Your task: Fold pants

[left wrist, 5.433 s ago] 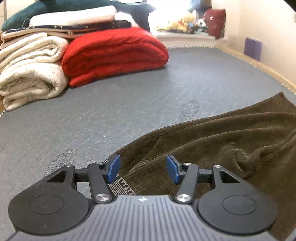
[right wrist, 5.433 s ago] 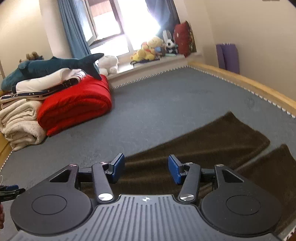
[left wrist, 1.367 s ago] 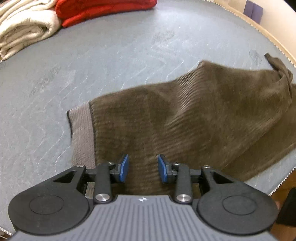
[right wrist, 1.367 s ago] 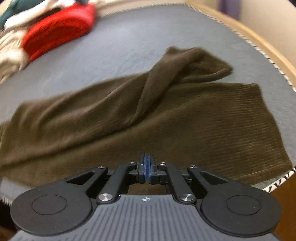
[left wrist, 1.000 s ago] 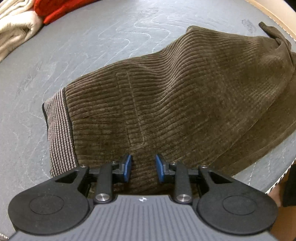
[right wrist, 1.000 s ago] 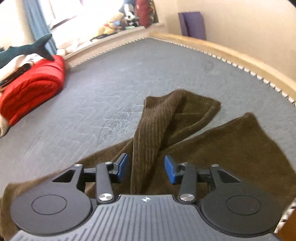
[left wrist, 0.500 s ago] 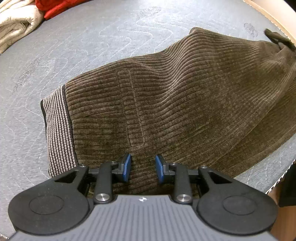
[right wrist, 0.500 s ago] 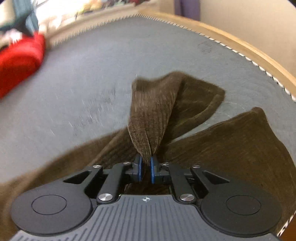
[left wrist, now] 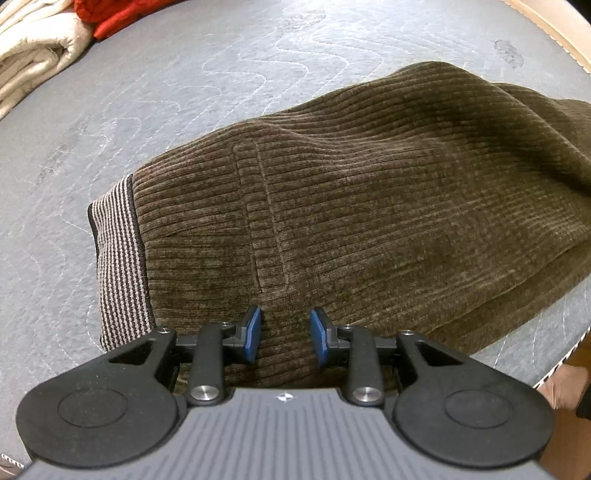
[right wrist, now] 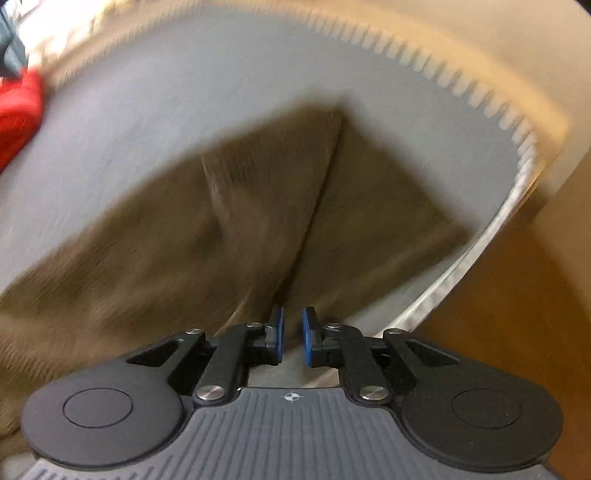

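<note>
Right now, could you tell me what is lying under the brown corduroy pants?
The pants lie on the grey quilted mattress, visible all round them. Whatever lies beneath the cloth itself is covered.

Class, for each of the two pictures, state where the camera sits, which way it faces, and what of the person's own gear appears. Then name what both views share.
Left wrist: sits on the left hand-held gripper, facing steeply down at the waistband end of the brown pants; its blue pads straddle the cloth.
Right wrist: sits on the right hand-held gripper, facing down at the pant legs near the mattress edge; blurred, jaws narrowly parted.
Shared: pants, grey mattress, red blanket.
</note>
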The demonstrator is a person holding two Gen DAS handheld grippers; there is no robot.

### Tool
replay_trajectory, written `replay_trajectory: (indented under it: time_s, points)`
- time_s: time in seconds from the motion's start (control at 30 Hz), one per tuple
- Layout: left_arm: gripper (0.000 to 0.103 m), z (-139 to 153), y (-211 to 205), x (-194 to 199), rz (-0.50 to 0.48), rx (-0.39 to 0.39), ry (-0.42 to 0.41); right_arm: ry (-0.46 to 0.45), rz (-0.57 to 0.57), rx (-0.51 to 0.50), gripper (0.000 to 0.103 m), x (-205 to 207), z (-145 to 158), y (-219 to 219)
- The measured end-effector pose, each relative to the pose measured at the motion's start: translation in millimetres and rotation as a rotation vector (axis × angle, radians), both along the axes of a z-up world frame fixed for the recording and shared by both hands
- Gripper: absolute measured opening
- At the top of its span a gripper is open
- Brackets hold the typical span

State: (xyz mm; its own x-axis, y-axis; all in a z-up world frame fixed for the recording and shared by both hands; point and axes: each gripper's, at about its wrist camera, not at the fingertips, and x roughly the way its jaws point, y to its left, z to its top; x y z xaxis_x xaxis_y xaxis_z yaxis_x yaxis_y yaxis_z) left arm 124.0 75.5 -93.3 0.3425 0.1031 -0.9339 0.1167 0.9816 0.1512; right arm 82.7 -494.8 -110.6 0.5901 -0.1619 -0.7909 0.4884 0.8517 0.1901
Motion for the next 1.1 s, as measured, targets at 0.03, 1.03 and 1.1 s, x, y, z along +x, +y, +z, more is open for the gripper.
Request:
replay_trajectory:
  time_s: [0.03, 1.03, 1.1]
  points:
    - [0.034, 0, -2, 1, 0.002, 0.007, 0.001, -0.063, -0.024, -0.001, 0.021, -2, 7, -4]
    - [0.044, 8, -6, -16, -0.062, 0.05, -0.068, -0.081, -0.376, 0.012, 0.008, -3, -35, -80]
    - [0.044, 18, -12, -20, -0.087, 0.047, -0.121, -0.074, -0.363, 0.032, 0.009, -4, -37, -81]
